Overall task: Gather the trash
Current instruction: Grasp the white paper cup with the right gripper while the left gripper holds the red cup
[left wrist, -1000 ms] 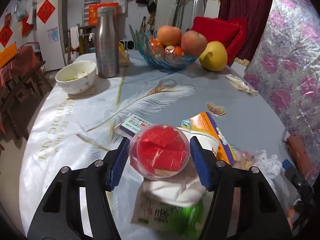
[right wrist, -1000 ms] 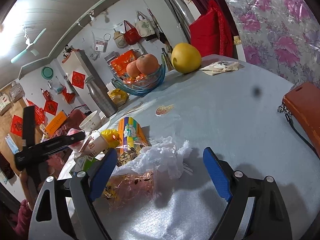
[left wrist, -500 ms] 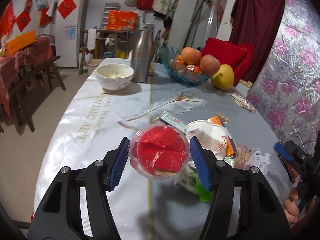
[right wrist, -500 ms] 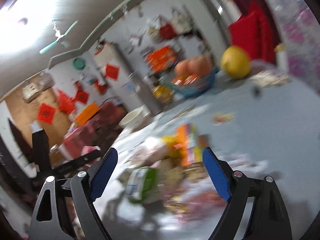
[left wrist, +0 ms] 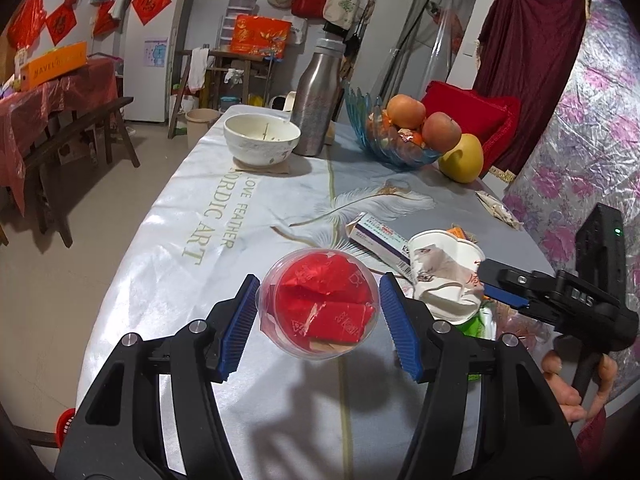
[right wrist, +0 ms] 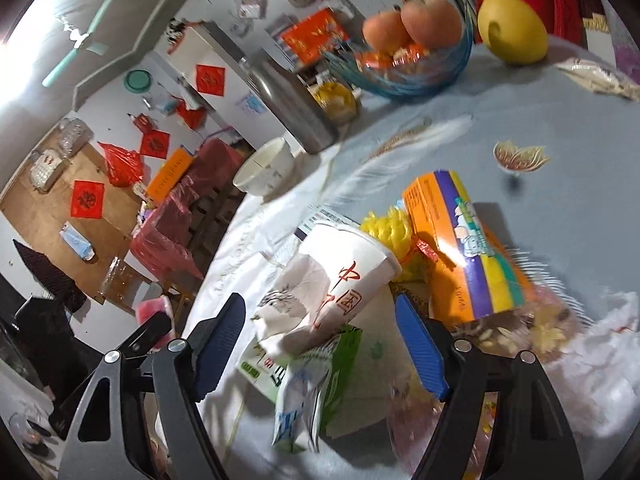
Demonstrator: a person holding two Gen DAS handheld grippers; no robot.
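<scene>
Clear plastic forms the cup [left wrist: 318, 304] that the left hand-held gripper [left wrist: 318, 312] pinches between its blue pads [left wrist: 239, 326], lifted above the worktop [left wrist: 168, 240]; red foil wrappers fill the cup. Its shadow falls on the pale feather-printed cloth below.

Just to the right of it, a crumpled white paper cup [left wrist: 444, 276] lies on its side at the edge of the trash pile. The right hand-held gripper [right wrist: 320, 344] hovers over that paper cup [right wrist: 344, 280] with its fingers spread wide to either side of it, not touching. From the left wrist view one blue pad of the right hand-held gripper [left wrist: 500, 286] sits against the cup's right side, with the person's fingers [left wrist: 568, 392] wrapped round its handle below.

Under the paper cup rests a green and white carton [right wrist: 316, 368]. Beside it, further right, lies an orange, purple and yellow box [right wrist: 464, 248], with a yellow crinkled wrapper [right wrist: 386, 228] between box and cup, and a clear bag of snack scraps [right wrist: 536, 328] near the right edge. A white and blue medicine box [left wrist: 378, 234] lies just behind the paper cup.

Further back, well apart from the pile, a white bowl [left wrist: 262, 138] sits on a coaster, a steel flask [left wrist: 318, 100] stands upright beside it, and a blue glass fruit bowl [left wrist: 394, 140] holds apples, with a yellow pomelo [left wrist: 460, 158] touching its right side.
</scene>
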